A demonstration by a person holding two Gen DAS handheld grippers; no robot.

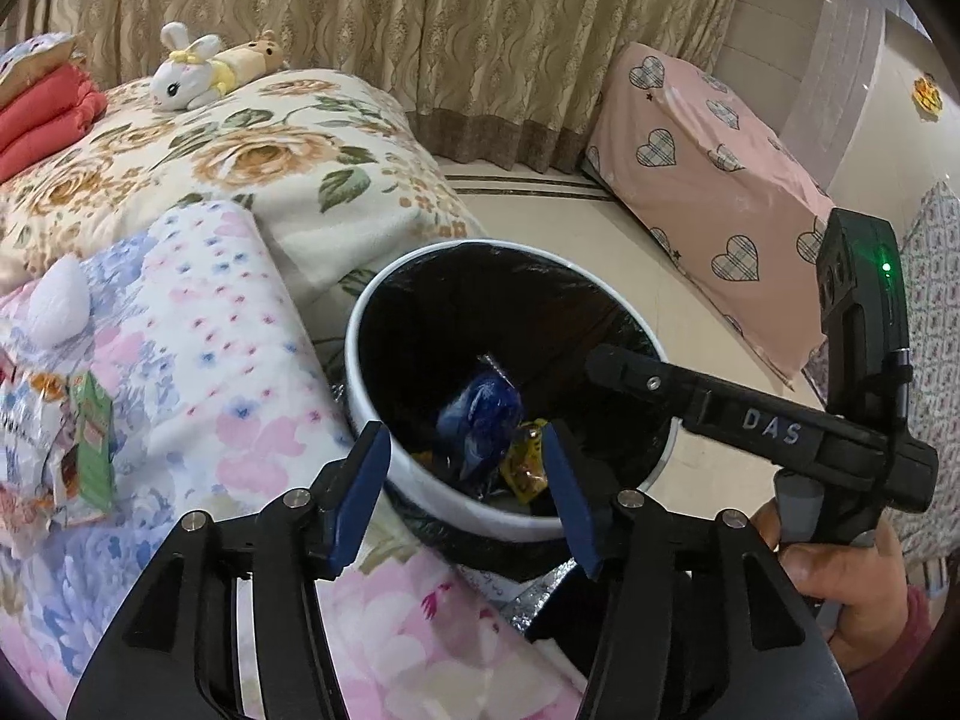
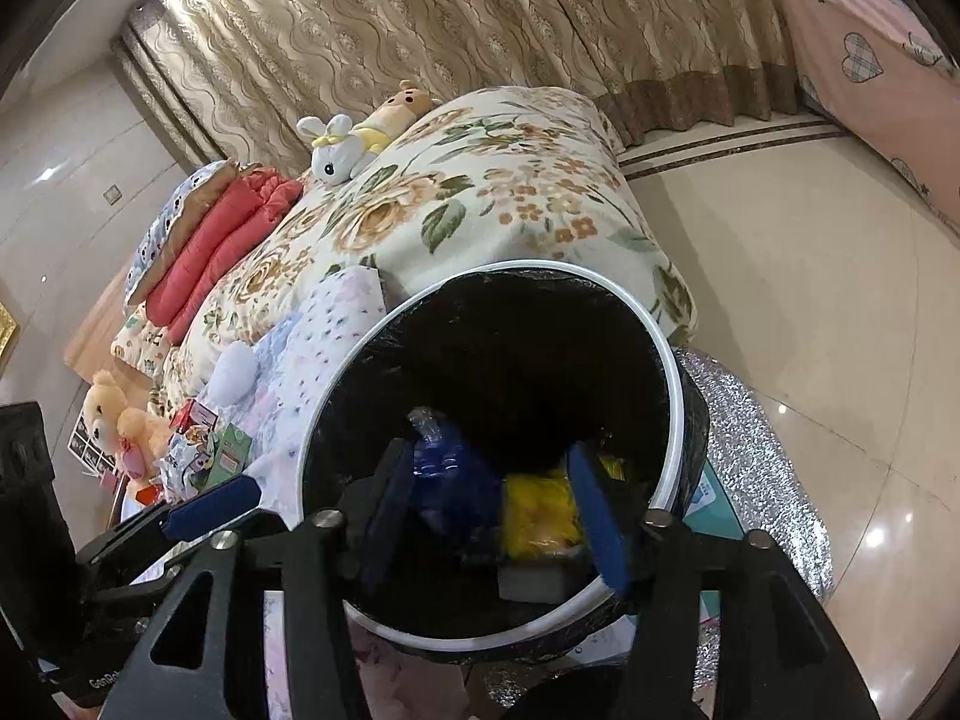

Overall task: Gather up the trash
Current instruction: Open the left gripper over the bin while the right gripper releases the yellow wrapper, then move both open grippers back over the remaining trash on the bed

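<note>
A white-rimmed trash bin (image 1: 420,483) with a black liner stands beside the bed. Inside lie a blue wrapper (image 1: 480,414) and a yellow wrapper (image 1: 525,462). My left gripper (image 1: 465,468) is open and empty, just above the bin's near rim. My right gripper (image 2: 489,510) is open over the bin's mouth (image 2: 336,396), with the blue wrapper (image 2: 447,468) and yellow wrapper (image 2: 537,507) between and below its fingers; the right gripper (image 1: 606,360) also reaches over the bin from the right in the left wrist view. Several snack wrappers (image 1: 60,444) lie on the bed at the left.
The bed (image 1: 252,138) carries floral blankets, a folded red quilt (image 1: 42,114) and plush toys (image 1: 198,69). A pink heart-print covered piece (image 1: 708,180) stands across the tiled floor. Curtains hang behind. A silver glittery mat (image 2: 756,450) lies under the bin.
</note>
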